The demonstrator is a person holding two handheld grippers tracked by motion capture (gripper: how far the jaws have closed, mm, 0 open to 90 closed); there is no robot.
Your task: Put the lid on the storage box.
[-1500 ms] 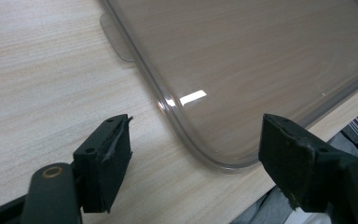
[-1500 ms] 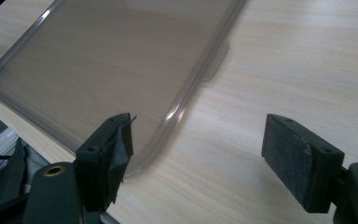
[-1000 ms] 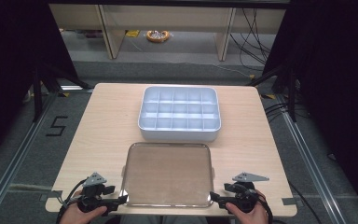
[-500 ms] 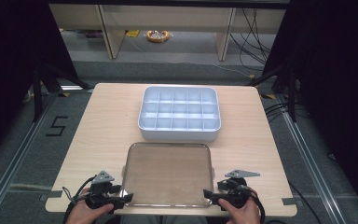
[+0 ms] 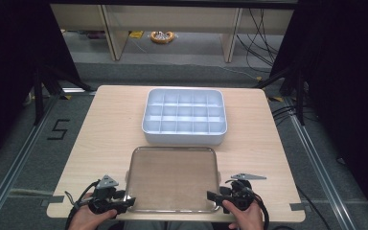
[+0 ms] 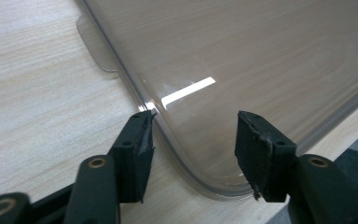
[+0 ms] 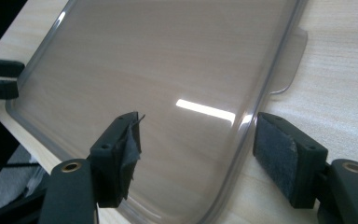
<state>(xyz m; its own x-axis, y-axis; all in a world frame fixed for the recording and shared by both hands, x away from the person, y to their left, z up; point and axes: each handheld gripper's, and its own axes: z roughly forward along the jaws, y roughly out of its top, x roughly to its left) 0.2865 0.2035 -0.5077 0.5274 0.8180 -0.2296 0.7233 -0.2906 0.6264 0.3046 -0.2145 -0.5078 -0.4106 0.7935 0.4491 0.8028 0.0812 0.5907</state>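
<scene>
Slippage is my worry: I have the left gripper and right gripper unclenched, jaws just narrowing astride the near corners of the clear lid lying flat at the table's front edge, and uneven bites could tilt it

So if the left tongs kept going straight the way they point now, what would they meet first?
Most likely the clear lid: its near corner edge already lies between the left tongs' jaws, which have just been closing without yet pressing on it. How high they sit over the edge is hard to judge.
</scene>
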